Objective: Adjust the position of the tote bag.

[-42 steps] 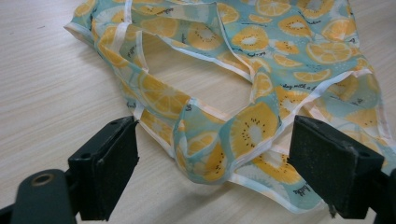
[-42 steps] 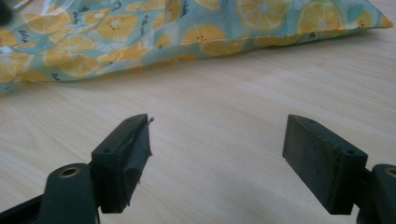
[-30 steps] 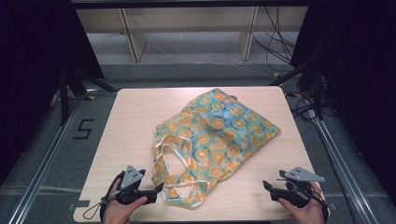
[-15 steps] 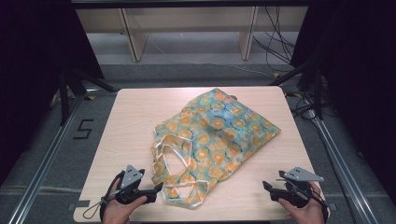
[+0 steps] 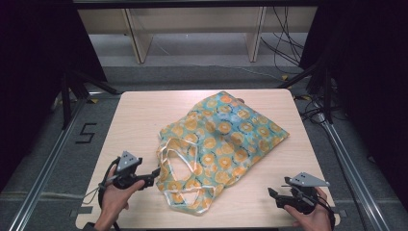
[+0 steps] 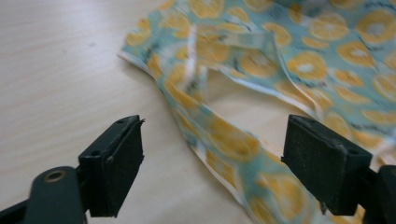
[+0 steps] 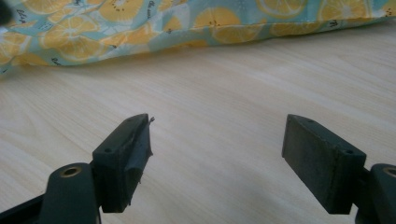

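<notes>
Bag (image 5: 223, 144) w/ orange-slice print, lying crumpled flat mid-table, body toward far right, handles (image 5: 180, 159) looped at near-left end. Table (image 5: 139, 115) light wood, otherwise bare.

Left gripper (image 5: 155, 173) right at handle loops, jaws wide apart but just been closing a bit; in left gripper view a handle strip (image 6: 219, 140) runs between the pads, not pinched yet. Right gripper (image 5: 272, 192) near front-right corner, jaws apart over bare wood, bag edge (image 7: 196, 28) well ahead, nothing between.

Risks, judged: thin slippery fabric, so could slide out if pinched near strip edge. Could grab both layers or both handles at once since loops overlap, then bag won't open. Pads scraping table may push strip away instead of clamping. Right too far off to steady the bag if left drags it.
</notes>
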Available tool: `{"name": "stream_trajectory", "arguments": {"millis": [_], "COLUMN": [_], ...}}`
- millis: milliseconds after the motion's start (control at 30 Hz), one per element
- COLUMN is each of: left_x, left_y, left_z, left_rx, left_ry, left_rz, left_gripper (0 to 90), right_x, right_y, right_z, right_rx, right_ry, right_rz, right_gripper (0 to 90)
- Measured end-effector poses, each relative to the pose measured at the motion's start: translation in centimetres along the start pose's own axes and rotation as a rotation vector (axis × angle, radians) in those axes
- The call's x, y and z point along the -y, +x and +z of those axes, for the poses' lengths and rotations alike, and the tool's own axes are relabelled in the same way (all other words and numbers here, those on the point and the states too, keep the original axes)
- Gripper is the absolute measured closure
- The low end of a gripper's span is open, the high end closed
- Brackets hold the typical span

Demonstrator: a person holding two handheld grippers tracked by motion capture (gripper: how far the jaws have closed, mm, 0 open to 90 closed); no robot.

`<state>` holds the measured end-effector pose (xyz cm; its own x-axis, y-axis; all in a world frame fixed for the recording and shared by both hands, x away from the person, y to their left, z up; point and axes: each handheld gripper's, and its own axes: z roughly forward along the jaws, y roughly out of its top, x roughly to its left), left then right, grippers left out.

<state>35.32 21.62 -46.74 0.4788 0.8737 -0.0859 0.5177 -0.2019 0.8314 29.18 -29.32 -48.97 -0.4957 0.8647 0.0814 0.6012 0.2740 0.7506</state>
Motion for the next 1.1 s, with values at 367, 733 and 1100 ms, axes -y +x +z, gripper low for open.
{"name": "stream_trajectory", "arguments": {"millis": [367, 733, 1100], "left_x": [-5.6, -7.7, -8.4], "left_y": [4.1, 6.3, 5.5], "left_z": [4.7, 12.7, 18.0], "left_rx": [0.006, 0.042, 0.088], "left_ry": [0.034, 0.159, 0.194], "left_rz": [-0.046, 0.004, 0.019], "left_gripper": [23.7, 33.4, 37.6], "right_x": [0.0, 0.0, -0.1], "right_y": [0.0, 0.0, 0.2], "right_z": [0.2, 0.4, 0.6], "right_rx": [0.005, -0.013, -0.021], "right_ry": [0.000, 0.016, 0.021], "right_rz": [-0.043, -0.057, -0.060], "right_gripper": [24.8, 24.8, 24.8]}}
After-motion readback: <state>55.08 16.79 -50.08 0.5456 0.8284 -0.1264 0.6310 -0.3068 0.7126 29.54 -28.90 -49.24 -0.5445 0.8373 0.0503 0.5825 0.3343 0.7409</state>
